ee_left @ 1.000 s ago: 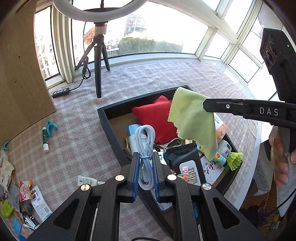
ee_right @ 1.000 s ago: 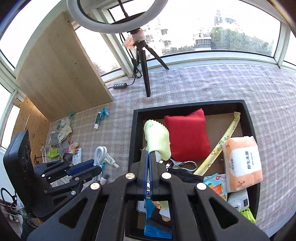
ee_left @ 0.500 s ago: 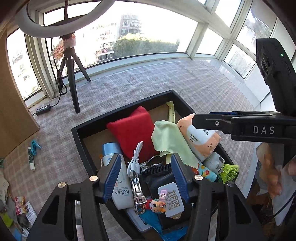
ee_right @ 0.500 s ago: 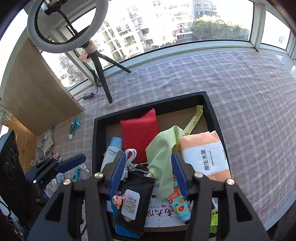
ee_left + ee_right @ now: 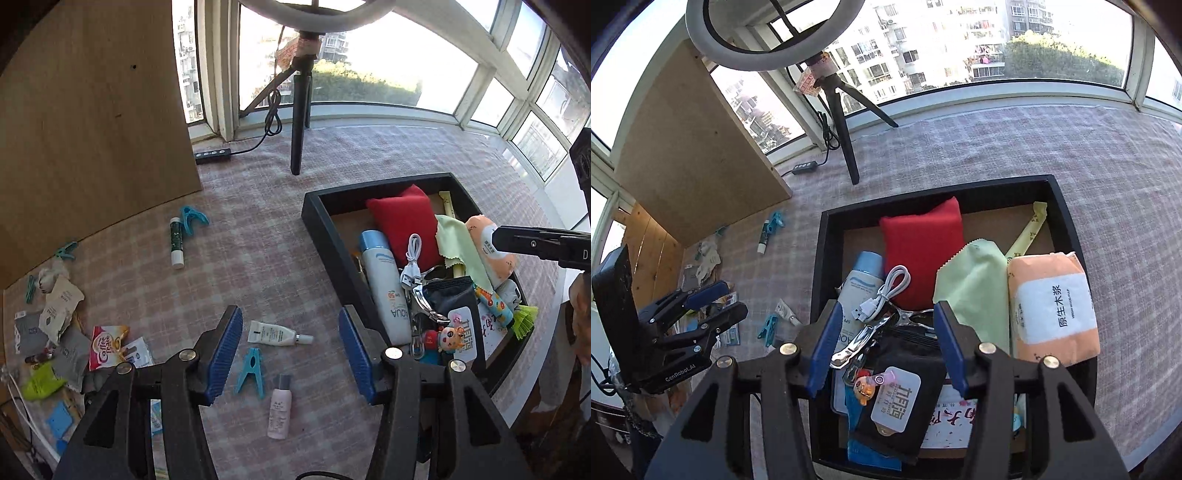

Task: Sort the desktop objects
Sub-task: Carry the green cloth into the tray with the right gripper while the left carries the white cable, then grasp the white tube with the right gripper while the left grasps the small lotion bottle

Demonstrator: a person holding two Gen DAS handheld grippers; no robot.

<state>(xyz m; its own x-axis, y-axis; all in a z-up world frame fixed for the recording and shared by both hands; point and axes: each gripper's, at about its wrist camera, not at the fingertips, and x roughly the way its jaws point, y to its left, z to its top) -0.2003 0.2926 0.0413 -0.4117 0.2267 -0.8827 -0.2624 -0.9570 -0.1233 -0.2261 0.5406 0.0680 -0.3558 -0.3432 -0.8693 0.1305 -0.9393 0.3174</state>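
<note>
Black tray point(image 5: 827, 236) gathers the sorted clutter; both grippers, left point(image 5: 291, 350) over the tube point(image 5: 275, 334) near the desk's front edge, right point(image 5: 886, 343), gape wide, holding nothing.

Ahead of my left gripper point(image 5: 291, 349) lie a tube point(image 5: 275, 333), a clip point(image 5: 251, 371) and a small bottle point(image 5: 280, 406); the tray point(image 5: 325, 229) sits to its right. My right gripper point(image 5: 886, 341) hangs over the tray, the cable point(image 5: 882, 293) ahead, the tissue pack point(image 5: 1052, 306) to the right.

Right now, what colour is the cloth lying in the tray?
Light green cloth, with zigzag edges; clearest in the right wrist view.
</note>
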